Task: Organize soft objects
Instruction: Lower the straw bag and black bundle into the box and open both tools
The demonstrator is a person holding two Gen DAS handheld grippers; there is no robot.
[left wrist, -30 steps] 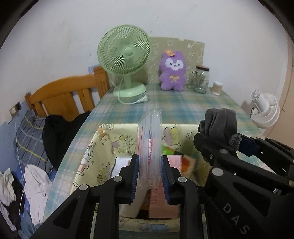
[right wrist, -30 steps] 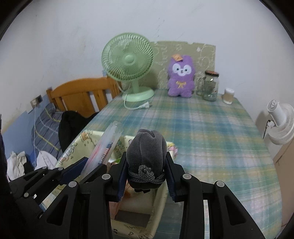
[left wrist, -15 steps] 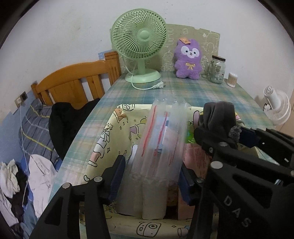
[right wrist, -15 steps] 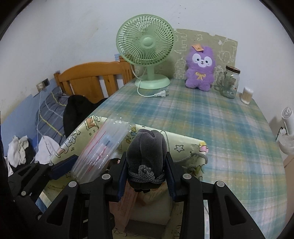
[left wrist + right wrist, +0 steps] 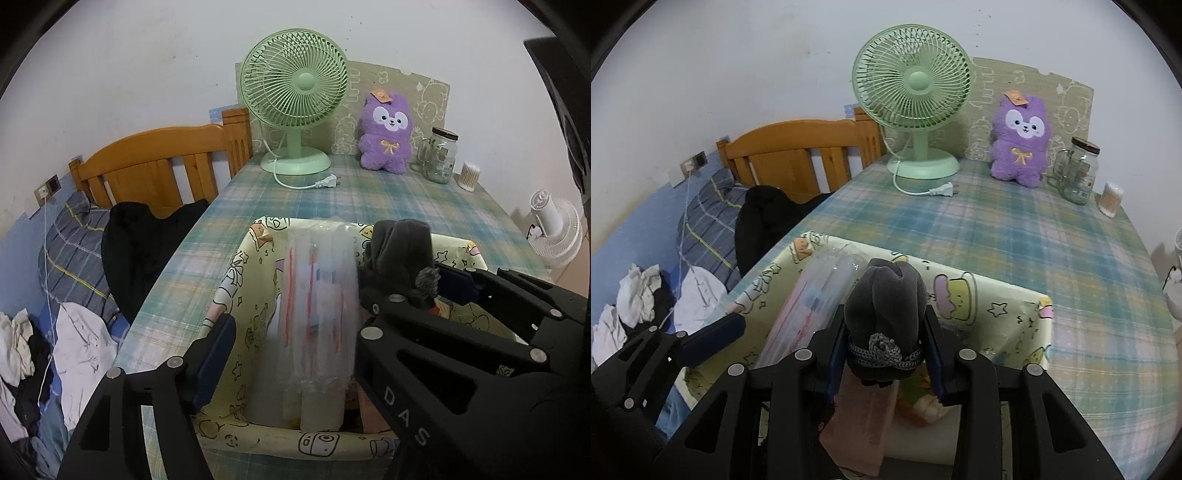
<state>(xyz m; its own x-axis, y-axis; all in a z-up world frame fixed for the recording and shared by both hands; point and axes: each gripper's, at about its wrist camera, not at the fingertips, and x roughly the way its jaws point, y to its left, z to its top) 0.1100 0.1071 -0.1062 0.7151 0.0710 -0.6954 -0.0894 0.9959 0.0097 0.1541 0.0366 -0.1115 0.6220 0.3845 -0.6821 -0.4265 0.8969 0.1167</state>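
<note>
While the left gripper (image 5: pixel 291 354) is held with its jaws spread wide, nothing is gripped between them; a clear plastic packet (image 5: pixel 317 314) is seen standing upright in the gap, and no contact with the one pad in view, on the left, can be made out. The packet, marked with red stripes, is lodged inside a yellow cartoon-print fabric bin (image 5: pixel 258 443), its lower end down in the bin and its top reaching above the rim. In the right wrist view the same packet (image 5: pixel 816 306) is seen leaning just beside the right gripper (image 5: pixel 884 354).

The right gripper is closed firmly on a rolled grey sock (image 5: pixel 886 306), which is pinched between the blue pads and bound by a knitted grey band with a small knot. The sock is held above the open bin (image 5: pixel 997 306), over a pink cloth (image 5: pixel 860 424) and other soft items lying inside. From the left wrist view the sock (image 5: pixel 399 254) is seen to the right of the packet.

The bin is set on the near part of a table covered with a checked cloth (image 5: pixel 1015 229). At the far end a green fan (image 5: pixel 912 92), a purple plush toy (image 5: pixel 1021 140), a glass jar (image 5: pixel 1078 170) and a small tub of cotton buds (image 5: pixel 1111 197) are lined up near the wall. A wooden headboard (image 5: pixel 159 166) and a bed strewn with clothes (image 5: pixel 74 343) are seen to the left of the table.
</note>
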